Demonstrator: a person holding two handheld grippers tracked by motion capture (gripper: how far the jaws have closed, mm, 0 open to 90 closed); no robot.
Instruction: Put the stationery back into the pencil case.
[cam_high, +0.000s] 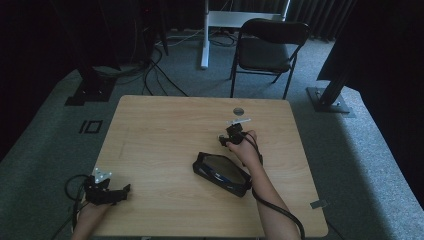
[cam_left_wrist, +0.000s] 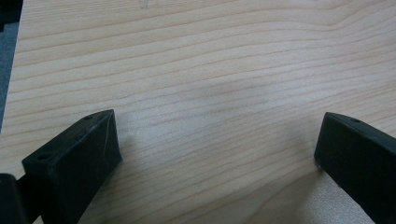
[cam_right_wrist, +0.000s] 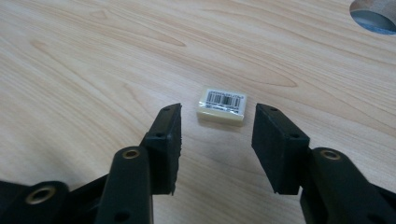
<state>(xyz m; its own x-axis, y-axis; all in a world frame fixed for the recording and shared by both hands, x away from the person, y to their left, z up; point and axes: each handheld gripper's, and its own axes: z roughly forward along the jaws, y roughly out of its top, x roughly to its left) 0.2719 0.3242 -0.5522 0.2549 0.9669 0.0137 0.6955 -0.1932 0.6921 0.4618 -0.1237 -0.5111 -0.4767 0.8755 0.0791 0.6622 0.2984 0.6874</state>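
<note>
Cream-white and small, the eraser (cam_right_wrist: 221, 108) lies flat on the wooden surface (cam_right_wrist: 93, 60), just past the tips of my right tool (cam_right_wrist: 215, 140). It sits a bit ahead of the gap between the two jaws, not inside it. The black pads do not touch it. The jaws stand apart, wide enough to fit around it, and nothing is held.

So I think the job has hardly begun. The eraser is not picked up yet. I would have to push the tool forward, close on it, and then carry it. My guess is that it goes into the dark pencil case (cam_high: 221, 173) that lies open near my right arm, but I cannot be sure of that.

On top of the eraser is a white sticker with a black barcode. Tiny digits run under the bars, but they are too small for me to read. I see no brand name.

Farther off, my left tool (cam_high: 122, 191) rests near the left front corner of the surface. Its jaws stand wide apart with only bare wood between them.

Near the far edge is a round hole (cam_high: 238, 111) in the wood.
</note>
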